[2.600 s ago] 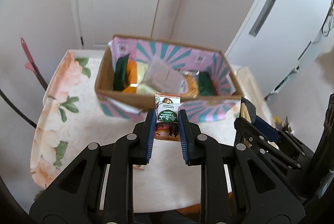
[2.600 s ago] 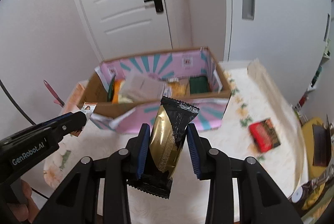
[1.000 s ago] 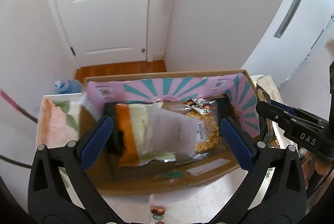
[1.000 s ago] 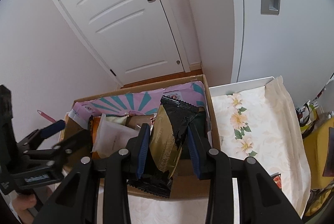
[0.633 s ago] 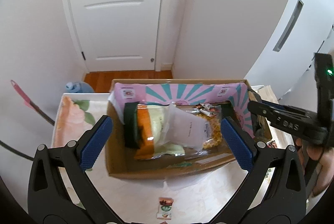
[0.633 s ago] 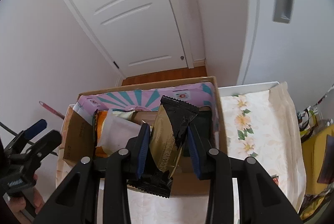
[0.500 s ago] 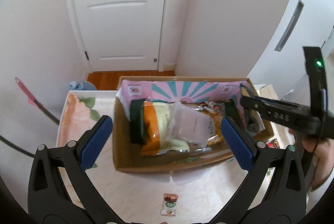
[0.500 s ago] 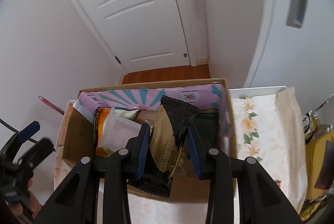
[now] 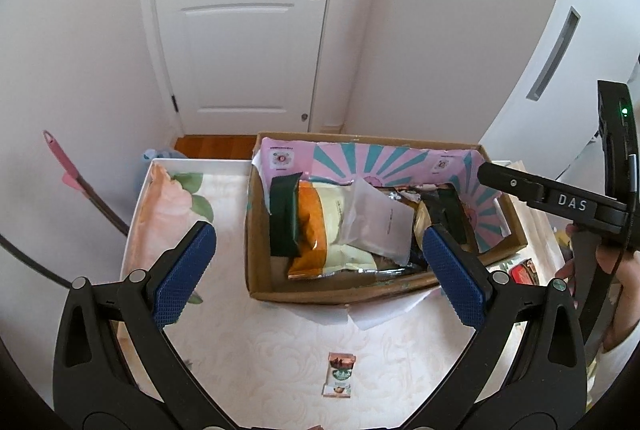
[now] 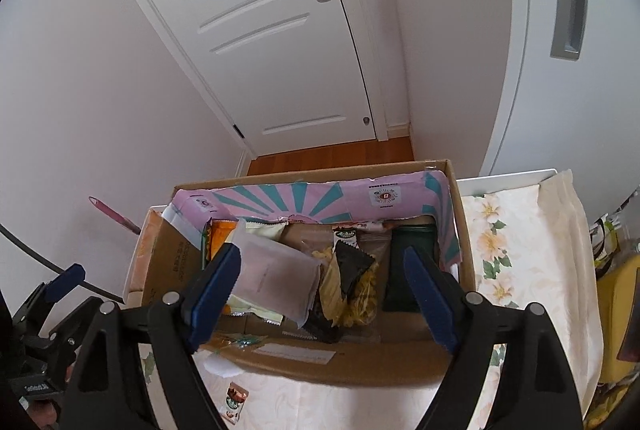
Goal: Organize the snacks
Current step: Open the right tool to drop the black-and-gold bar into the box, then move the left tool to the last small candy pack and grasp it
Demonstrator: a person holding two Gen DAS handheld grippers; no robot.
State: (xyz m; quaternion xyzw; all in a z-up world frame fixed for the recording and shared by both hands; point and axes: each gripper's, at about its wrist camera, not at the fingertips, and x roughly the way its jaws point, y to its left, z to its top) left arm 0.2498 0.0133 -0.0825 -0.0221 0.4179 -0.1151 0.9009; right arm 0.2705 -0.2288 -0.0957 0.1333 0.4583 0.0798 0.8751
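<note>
**Inspector:** Start nearest you. Your left gripper (image 9: pixel 320 274) has its jaws spread wide with nothing between them. Below it, the small green-and-brown snack sachet (image 9: pixel 339 374) lies flat on the floral cream tablecloth (image 9: pixel 280 350), near the table's front edge and short of the box. I judge it missed the box and needs collecting.

**Operator:** And the right side?

**Inspector:** Your right gripper (image 10: pixel 324 294) has just been opening; its jaws now stand wide and pinch nothing. The black-and-gold foil snack pouch (image 10: pixel 348 278) lies between them but lower down, resting on the other packets. You held it over the opening so it would drop inside, and it has.

**Operator:** The box itself?

**Inspector:** The brown cardboard box with pink-and-teal sunburst lining (image 10: pixel 452 197) sits at the table's far edge, toward the white panelled door (image 10: pixel 260 29). Inside, a frosted white pouch (image 10: pixel 276 278) lies at left centre and a dark green packet (image 10: pixel 408 270) stands against the right wall. The sachet remains outstanding.
</note>
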